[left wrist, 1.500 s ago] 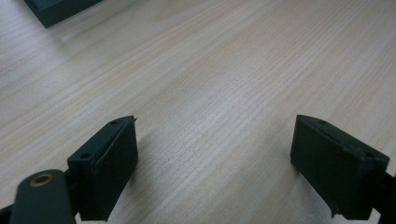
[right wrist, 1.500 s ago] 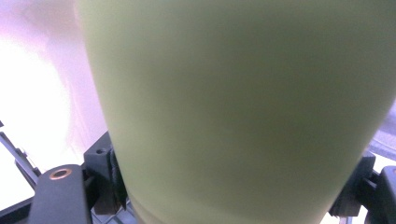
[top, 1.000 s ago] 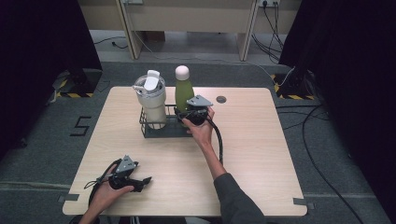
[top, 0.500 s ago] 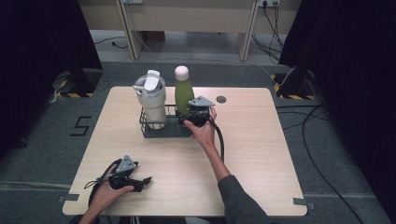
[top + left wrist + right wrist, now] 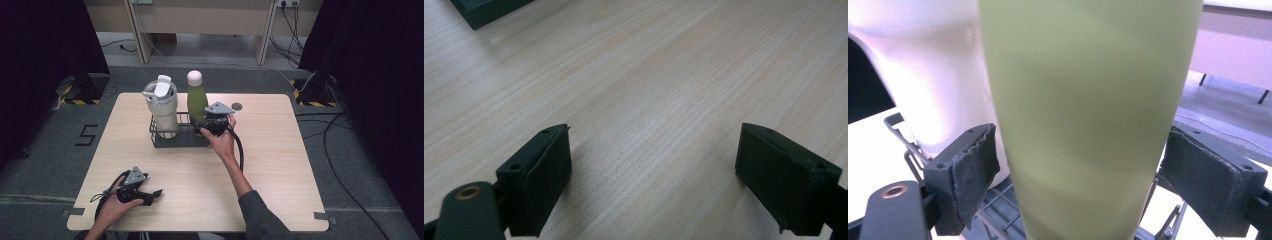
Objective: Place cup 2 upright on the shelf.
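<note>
Resting near the table's (image 5: 280,165) front-left corner, the left gripper (image 5: 150,194) is lying on bare wood with open room ahead and to its right; its jaws are spread wide and holding nothing. Further back, the rack (image 5: 172,141) is carrying a white tumbler (image 5: 161,104) on its left and the green bottle (image 5: 197,100) on its right, the two just beside each other. The right gripper (image 5: 204,126) is straddling the bottle (image 5: 1083,115), jaws released, gaps showing on both sides.
</note>
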A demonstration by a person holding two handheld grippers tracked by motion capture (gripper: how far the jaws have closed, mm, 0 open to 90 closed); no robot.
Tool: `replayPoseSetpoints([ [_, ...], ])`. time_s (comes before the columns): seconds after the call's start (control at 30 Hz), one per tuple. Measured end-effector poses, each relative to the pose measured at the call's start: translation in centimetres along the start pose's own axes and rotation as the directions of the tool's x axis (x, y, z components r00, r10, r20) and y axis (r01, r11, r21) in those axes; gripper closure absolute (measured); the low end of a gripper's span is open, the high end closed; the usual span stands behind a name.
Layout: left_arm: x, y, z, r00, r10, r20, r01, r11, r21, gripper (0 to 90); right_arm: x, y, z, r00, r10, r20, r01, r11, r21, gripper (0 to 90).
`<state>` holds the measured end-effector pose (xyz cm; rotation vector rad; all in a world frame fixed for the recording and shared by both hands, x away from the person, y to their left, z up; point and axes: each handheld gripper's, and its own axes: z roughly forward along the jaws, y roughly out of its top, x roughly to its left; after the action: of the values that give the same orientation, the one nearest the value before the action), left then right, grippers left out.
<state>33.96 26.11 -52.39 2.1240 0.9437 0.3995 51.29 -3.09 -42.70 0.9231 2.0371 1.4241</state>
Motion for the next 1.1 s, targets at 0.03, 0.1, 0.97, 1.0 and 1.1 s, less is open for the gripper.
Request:
replayPoseSetpoints([
  [0.03, 0.0, 0.0, 0.0, 1.0000, 0.000, 0.000, 0.000, 1.0000, -0.001, 14.2, 0.0, 0.0, -0.2, 1.0000, 0.001, -0.001, -0.001, 1.000, -0.001, 15.0],
  [0.1, 0.0, 0.0, 0.0, 1.0000, -0.001, -0.001, 0.001, 1.0000, -0.002, 14.2, 0.0, 0.0, -0.6, 1.0000, 0.003, 0.000, -0.003, 1.000, -0.008, 15.0],
  [0.97, 0.0, 0.0, 0.0, 1.0000, 0.002, -0.002, -0.002, 1.0000, 0.001, 14.1, -0.7, -1.6, -5.4, 1.0000, 0.003, -0.003, -0.003, 1.000, -0.031, 15.1],
  [1.0, 0.0, 0.0, 0.0, 1.0000, 0.002, -0.002, -0.002, 1.0000, 0.001, 14.1, -0.7, -1.7, -5.5, 1.0000, 0.002, -0.004, -0.002, 1.000, -0.029, 15.1],
  [1.1, 0.0, 0.0, 0.0, 1.0000, 0.002, -0.001, -0.002, 1.0000, 0.000, 14.1, -0.8, -2.0, -5.8, 1.0000, -0.004, 0.002, 0.004, 1.000, -0.022, 15.1],
])
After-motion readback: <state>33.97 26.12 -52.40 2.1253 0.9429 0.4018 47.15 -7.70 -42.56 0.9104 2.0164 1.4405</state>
